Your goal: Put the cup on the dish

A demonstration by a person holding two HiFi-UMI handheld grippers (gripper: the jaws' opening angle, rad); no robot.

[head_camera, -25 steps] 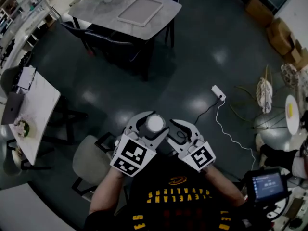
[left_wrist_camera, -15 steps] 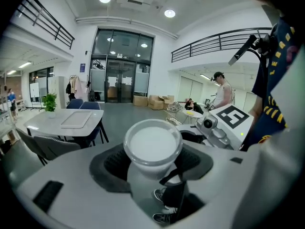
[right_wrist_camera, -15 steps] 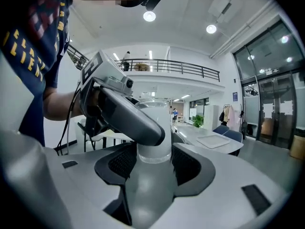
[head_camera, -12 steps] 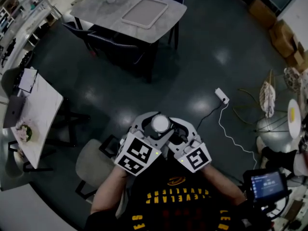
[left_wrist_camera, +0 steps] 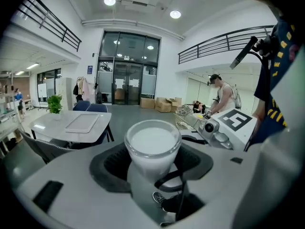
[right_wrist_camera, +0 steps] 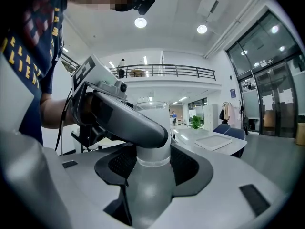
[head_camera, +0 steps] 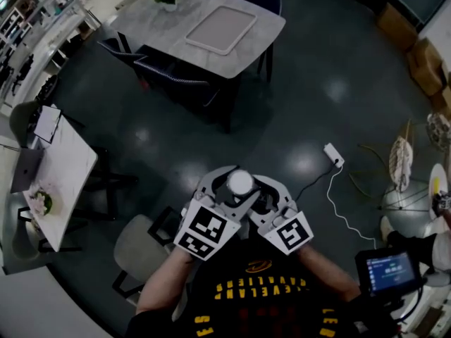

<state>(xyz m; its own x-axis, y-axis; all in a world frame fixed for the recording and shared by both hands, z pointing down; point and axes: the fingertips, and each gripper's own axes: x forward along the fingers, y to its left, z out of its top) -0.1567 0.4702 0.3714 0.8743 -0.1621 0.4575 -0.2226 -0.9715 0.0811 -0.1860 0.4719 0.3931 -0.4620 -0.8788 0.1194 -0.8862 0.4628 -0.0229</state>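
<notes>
Above the dark floor, the left gripper is clamping a milky white cup while the right gripper, closer than before, is gaping around it.

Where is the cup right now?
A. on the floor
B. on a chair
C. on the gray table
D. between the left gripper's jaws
D: the cup sits clamped between the jaws of the left gripper.
</notes>
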